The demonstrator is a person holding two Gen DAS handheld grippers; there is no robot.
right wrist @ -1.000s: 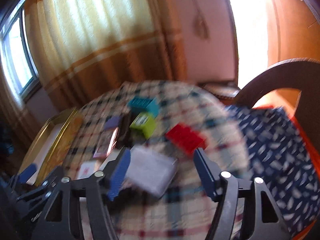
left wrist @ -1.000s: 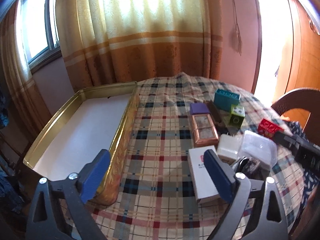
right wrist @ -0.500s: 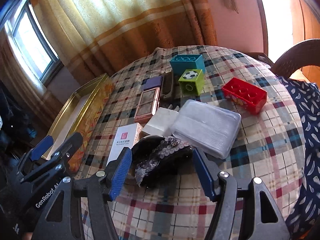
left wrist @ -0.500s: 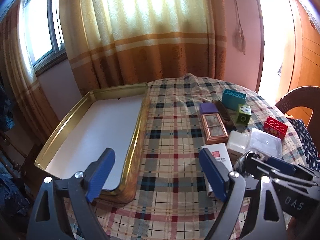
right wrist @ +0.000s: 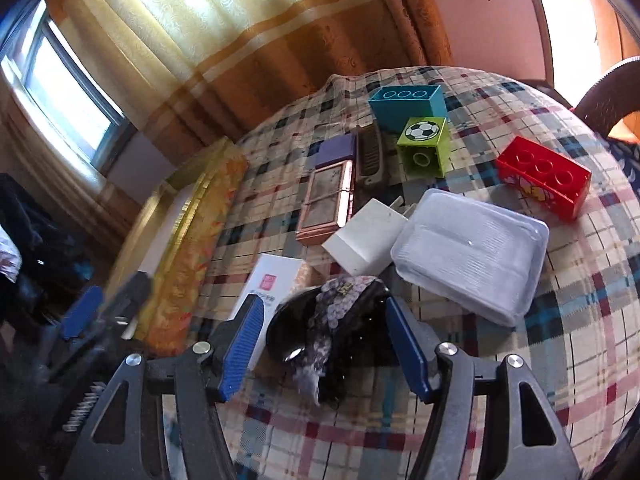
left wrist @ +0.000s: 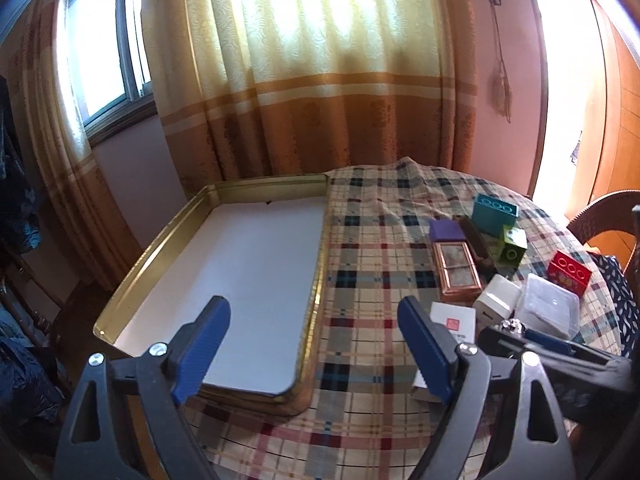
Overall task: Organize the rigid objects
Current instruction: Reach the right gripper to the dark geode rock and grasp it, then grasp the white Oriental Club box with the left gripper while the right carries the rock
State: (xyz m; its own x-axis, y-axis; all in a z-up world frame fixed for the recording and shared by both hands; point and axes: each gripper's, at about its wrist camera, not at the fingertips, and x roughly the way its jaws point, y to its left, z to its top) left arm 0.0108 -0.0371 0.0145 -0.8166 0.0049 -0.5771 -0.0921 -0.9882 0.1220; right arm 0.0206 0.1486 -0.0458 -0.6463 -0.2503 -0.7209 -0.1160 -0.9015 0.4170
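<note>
Black sequinned pouch (right wrist: 332,332) sits between the right claw (right wrist: 326,344) pads, untouched; left claw (left wrist: 308,354) gapes over the gold tray (left wrist: 316,304).

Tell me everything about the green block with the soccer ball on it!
The green block is a chunky lime-green plastic building brick, shiny and hard-looking. A black-and-white soccer ball picture faces up, and its hollow underside with a round tube faces the right wrist camera, so it lies tipped on its side. It rests on the plaid tablecloth, right in front of the teal block, apparently touching it. No jaws touch it.
</note>
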